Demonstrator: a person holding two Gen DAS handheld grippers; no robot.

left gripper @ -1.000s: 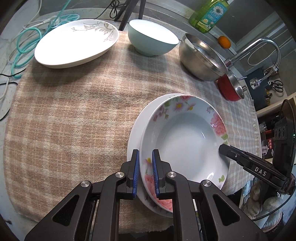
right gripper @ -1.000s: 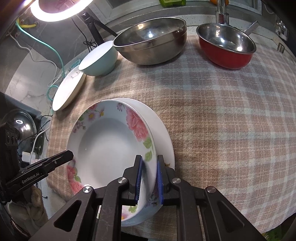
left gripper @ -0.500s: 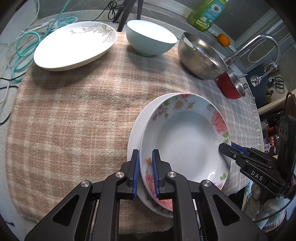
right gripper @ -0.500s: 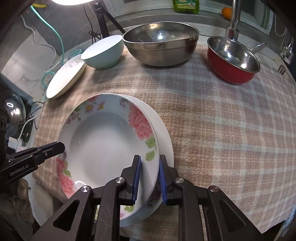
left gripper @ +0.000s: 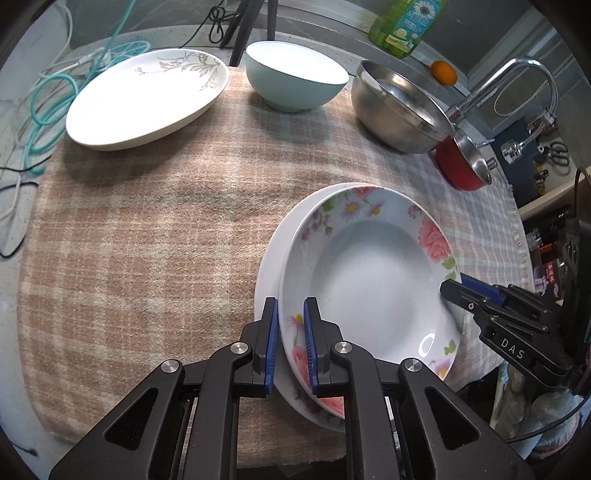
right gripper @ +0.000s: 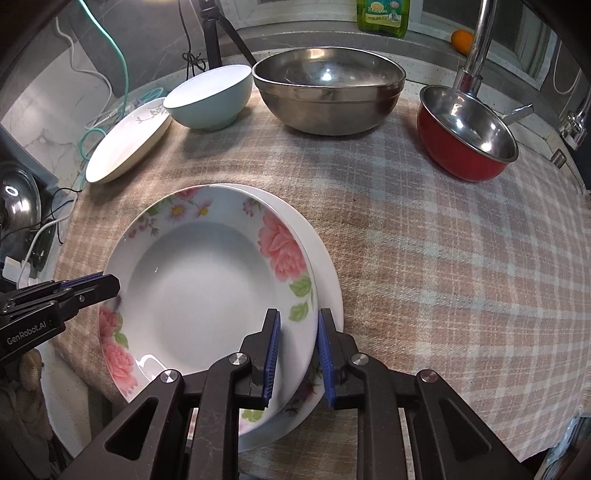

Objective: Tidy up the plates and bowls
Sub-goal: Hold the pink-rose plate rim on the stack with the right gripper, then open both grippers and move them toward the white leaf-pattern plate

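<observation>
A floral plate (left gripper: pixel 369 280) (right gripper: pixel 207 288) rests in a plain white plate (left gripper: pixel 271 254) (right gripper: pixel 327 258) near the front edge of a checked cloth (left gripper: pixel 147 240). My left gripper (left gripper: pixel 290 321) is shut on the floral plate's near-left rim, and its tips (right gripper: pixel 110 286) also show in the right wrist view. My right gripper (right gripper: pixel 297 332) straddles the opposite rim with its jaws slightly apart, so the pads look clear of the plate. Its tips (left gripper: pixel 456 286) touch the rim's right side in the left wrist view.
At the back of the cloth stand a leaf-patterned white plate (left gripper: pixel 147 99) (right gripper: pixel 125 144), a teal bowl (left gripper: pixel 295 81) (right gripper: pixel 210 96), a steel bowl (left gripper: pixel 399 107) (right gripper: pixel 328 92) and a red pot (left gripper: pixel 461 166) (right gripper: pixel 465 144). Behind them are a soap bottle (left gripper: pixel 402 26), an orange (left gripper: pixel 443 72) and a faucet (left gripper: pixel 517 74). Cables (left gripper: pixel 44 110) lie at the left.
My right gripper's jaws have widened around the floral plate's rim and the wrist has rolled a little. The left gripper and both plates have stayed put.
</observation>
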